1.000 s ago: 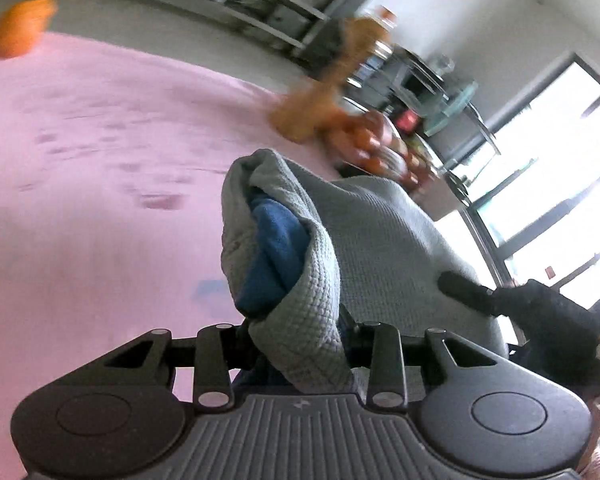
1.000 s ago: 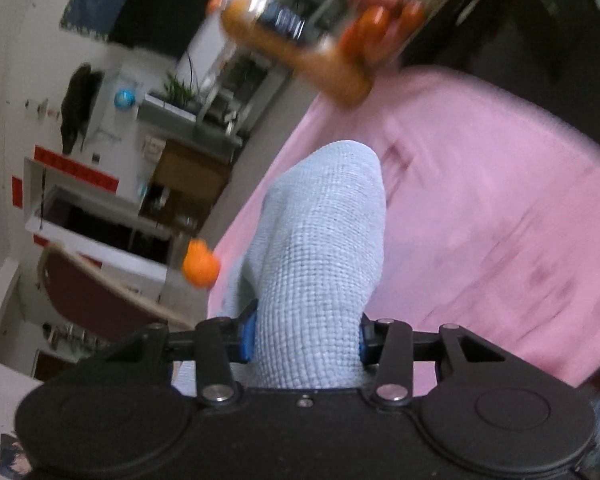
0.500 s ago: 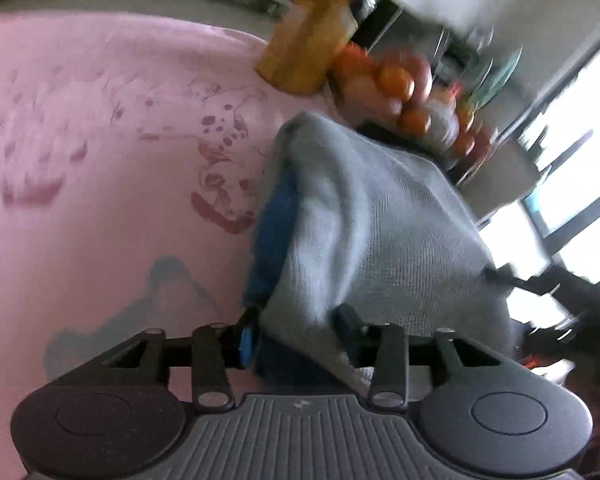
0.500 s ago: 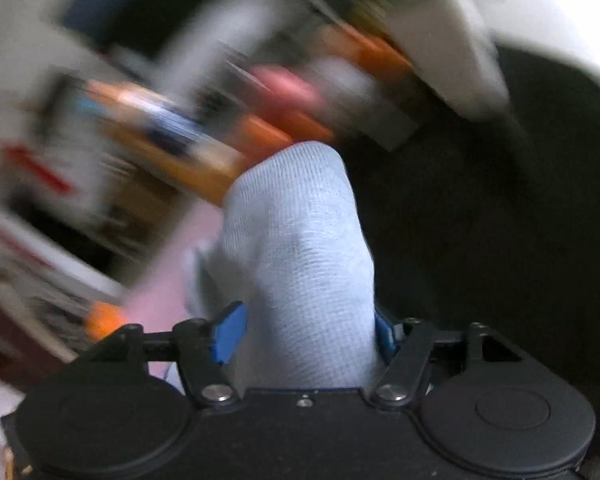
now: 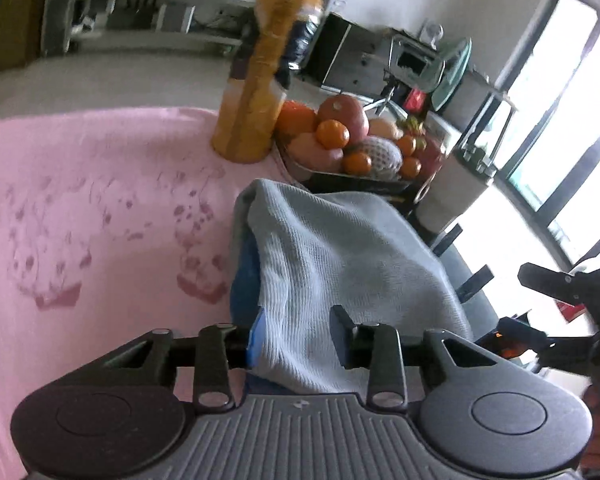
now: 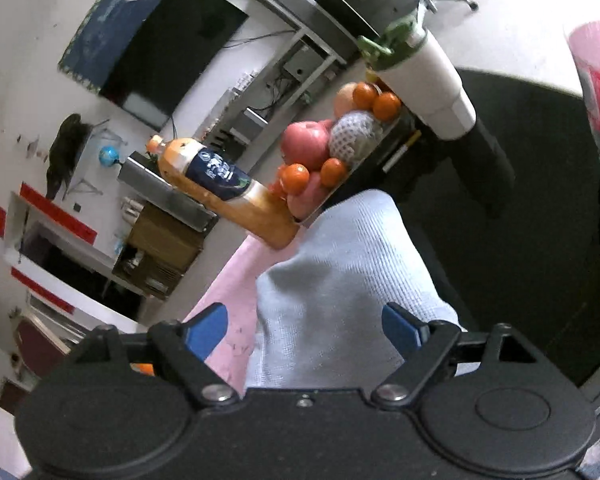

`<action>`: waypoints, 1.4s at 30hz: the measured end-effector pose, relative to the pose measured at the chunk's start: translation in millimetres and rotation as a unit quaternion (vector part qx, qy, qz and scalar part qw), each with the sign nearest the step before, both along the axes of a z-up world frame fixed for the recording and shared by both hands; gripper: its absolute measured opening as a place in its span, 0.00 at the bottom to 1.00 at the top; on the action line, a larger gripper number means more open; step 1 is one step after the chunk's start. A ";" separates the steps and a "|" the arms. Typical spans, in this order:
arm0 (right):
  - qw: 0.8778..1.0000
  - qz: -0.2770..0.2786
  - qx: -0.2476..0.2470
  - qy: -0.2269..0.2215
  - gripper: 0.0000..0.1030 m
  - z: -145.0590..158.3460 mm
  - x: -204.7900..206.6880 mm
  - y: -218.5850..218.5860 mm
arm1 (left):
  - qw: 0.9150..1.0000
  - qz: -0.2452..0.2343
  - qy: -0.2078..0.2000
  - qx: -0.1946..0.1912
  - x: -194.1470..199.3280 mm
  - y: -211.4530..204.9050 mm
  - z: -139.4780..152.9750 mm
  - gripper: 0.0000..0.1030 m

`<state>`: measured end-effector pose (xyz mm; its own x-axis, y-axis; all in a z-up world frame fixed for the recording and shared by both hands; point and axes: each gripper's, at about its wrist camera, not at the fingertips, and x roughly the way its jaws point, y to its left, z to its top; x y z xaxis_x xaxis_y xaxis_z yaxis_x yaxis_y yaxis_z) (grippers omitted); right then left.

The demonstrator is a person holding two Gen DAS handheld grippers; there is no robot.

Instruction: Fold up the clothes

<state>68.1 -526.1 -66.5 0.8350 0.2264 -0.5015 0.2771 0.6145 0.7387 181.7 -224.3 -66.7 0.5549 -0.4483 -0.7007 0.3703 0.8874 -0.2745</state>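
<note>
Between the spread fingers of the left gripper (image 5: 298,336), a grey waffle-knit garment (image 5: 340,264) with a blue lining is lying loose on the pink printed tablecloth (image 5: 80,200), while the right gripper (image 6: 304,332) is also standing with its blue-padded fingers wide apart around the same pale ribbed cloth (image 6: 348,280), touching neither side firmly. Just beyond the garment, a tall orange juice bottle (image 5: 268,72) with a dark blue label, its writing too blurred to read, is standing beside a tray of fruit (image 5: 352,140) holding oranges, apples and a foam-netted fruit, with a white cylinder (image 6: 432,76) behind it.
</note>
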 end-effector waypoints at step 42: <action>0.987 0.011 -0.145 0.073 0.31 -10.8 67.4 53.8 | 0.975 0.096 0.053 0.192 34.1 0.4 -42.7 0.36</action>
<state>135.4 -472.3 -77.4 0.7454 0.0730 -0.6626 0.3524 0.8006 0.4846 215.8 -223.9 -109.4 0.5176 -0.0363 -0.8548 0.1742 0.9826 0.0638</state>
